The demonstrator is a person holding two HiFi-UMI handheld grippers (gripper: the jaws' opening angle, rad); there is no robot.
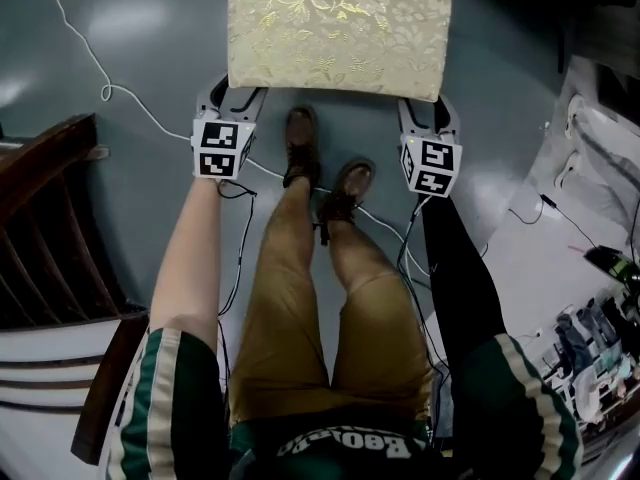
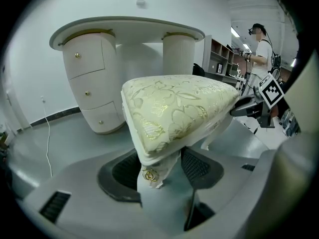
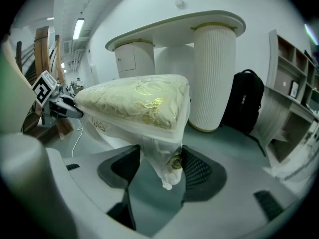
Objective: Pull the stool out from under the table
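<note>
The big white table (image 2: pixel 129 31) stands at the back. The stool (image 1: pixel 338 28) sits on the floor just past my feet. I think it is out from under the table. My left gripper (image 1: pixel 235 93) squeezes the near left leg (image 2: pixel 158 168). My right gripper (image 1: pixel 428 113) squeezes the near right leg (image 3: pixel 164 168). Holding both sides lets me pull evenly, so the stool does not turn.

Glossy grey floor (image 1: pixel 130 28), crossed by a thin white cable (image 1: pixel 75 43). A white wall (image 2: pixel 99 4) stands behind a white pedestal table (image 2: pixel 124 29) with drawers. A black backpack (image 3: pixel 246 106) stands between the table and open shelving (image 3: pixel 291 91). Dark slatted wooden furniture (image 1: pixel 50 218) is at left. The ceiling strip lights (image 3: pixel 79 29) are lit.
</note>
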